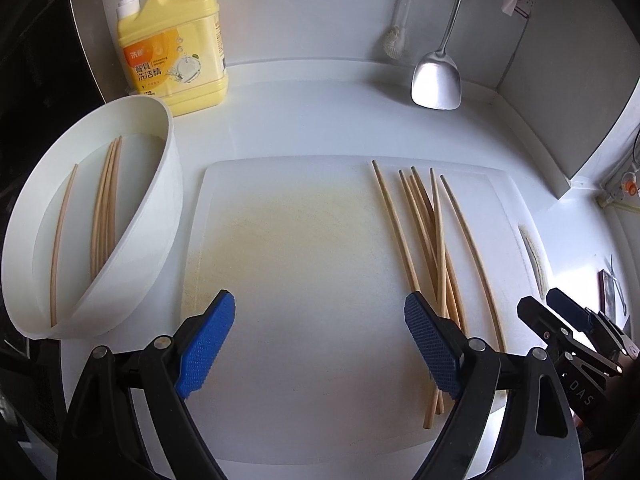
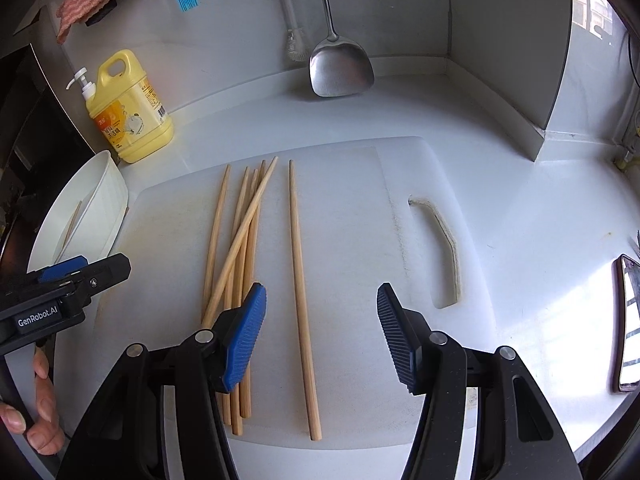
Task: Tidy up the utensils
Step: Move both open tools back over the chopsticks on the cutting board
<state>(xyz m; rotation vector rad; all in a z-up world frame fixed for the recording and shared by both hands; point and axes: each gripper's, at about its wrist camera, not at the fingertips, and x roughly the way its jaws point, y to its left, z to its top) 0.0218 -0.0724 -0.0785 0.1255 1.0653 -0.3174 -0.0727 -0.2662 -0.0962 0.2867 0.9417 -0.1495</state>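
Several wooden chopsticks lie in a loose bundle on the right part of the white cutting board. In the right wrist view the bundle sits left of a single chopstick. My right gripper stands open over the board, and the single chopstick lies below the gap between its blue pads. My left gripper is wide open above bare board with nothing between its fingers. A white tub to the left holds several chopsticks. Each gripper shows in the other's view: the right gripper, the left gripper.
A yellow detergent bottle stands behind the tub. A metal spatula and a brush hang at the back wall. The board's handle slot is on its right. A dark framed object lies at the counter's right edge. A hand holds the left gripper.
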